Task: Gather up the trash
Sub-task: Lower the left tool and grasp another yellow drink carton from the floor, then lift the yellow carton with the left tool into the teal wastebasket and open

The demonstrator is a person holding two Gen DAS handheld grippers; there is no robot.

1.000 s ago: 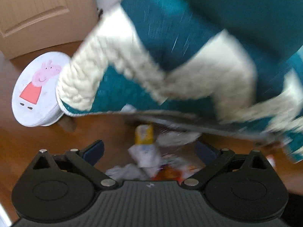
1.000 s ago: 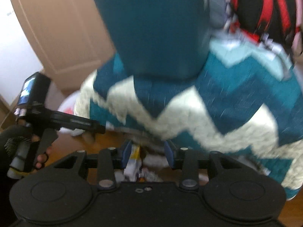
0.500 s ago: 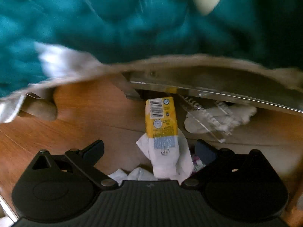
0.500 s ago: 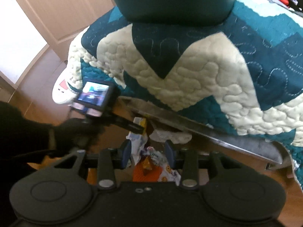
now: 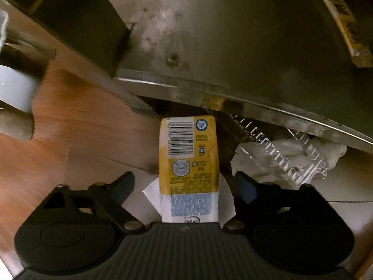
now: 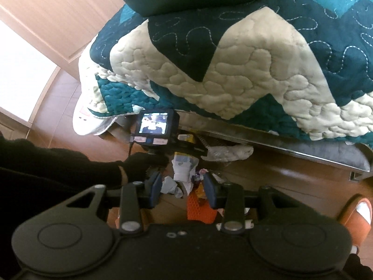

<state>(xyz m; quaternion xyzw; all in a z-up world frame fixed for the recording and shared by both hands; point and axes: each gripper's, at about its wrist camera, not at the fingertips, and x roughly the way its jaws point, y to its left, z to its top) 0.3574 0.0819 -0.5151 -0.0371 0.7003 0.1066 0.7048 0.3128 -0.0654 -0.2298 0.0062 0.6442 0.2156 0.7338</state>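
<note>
Your left tongs [image 5: 184,186], closing but still wide, straddle the yellow carton [image 5: 188,156] — skewed pads could push it under the bed frame [image 5: 233,46]; right tongs [image 6: 183,186] half-open, empty.

We have dropped the left gripper [image 5: 184,187] from quilt [image 6: 244,74] height to the floor [image 5: 70,140], its fingers [image 5: 123,184] just narrowing around the yellow carton [image 5: 187,154], untouched; the right gripper [image 6: 183,186] now hangs lower over the trash pile [image 6: 186,175].

You have one yellow carton [image 5: 188,154] lying between your left jaws, one clear plastic tray [image 5: 283,156] just beyond their right side, and one orange net [image 6: 201,207] between your right jaws.
</note>
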